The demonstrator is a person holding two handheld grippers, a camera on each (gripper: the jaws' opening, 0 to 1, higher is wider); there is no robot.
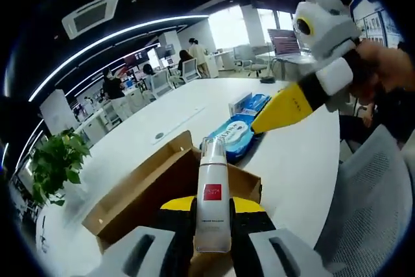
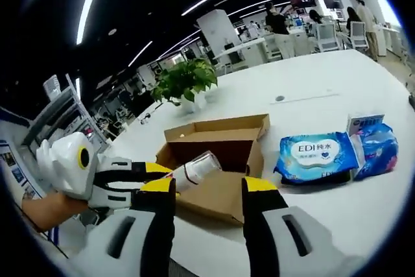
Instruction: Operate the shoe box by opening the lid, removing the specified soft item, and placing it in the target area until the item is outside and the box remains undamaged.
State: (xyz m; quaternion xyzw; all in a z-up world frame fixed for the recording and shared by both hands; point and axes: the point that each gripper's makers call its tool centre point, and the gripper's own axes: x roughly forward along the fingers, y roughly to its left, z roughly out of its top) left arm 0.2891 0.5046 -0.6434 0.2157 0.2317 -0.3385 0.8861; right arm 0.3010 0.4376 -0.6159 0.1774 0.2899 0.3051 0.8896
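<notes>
Left gripper (image 1: 213,225) clamps light, slick, rigid bottle (image 1: 213,196) mid-body over open shoe box (image 2: 217,154); right gripper (image 2: 209,192), six o'clock, gapes empty.

White bottle (image 1: 213,200) with red label, brown box (image 2: 220,154), blue wipes pack (image 2: 317,155), white table (image 2: 363,205), green plant (image 2: 185,80).

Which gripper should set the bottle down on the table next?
Left. The left gripper already has its jaws clamped on the white bottle, above the open cardboard box. The right gripper is open and empty.
</notes>
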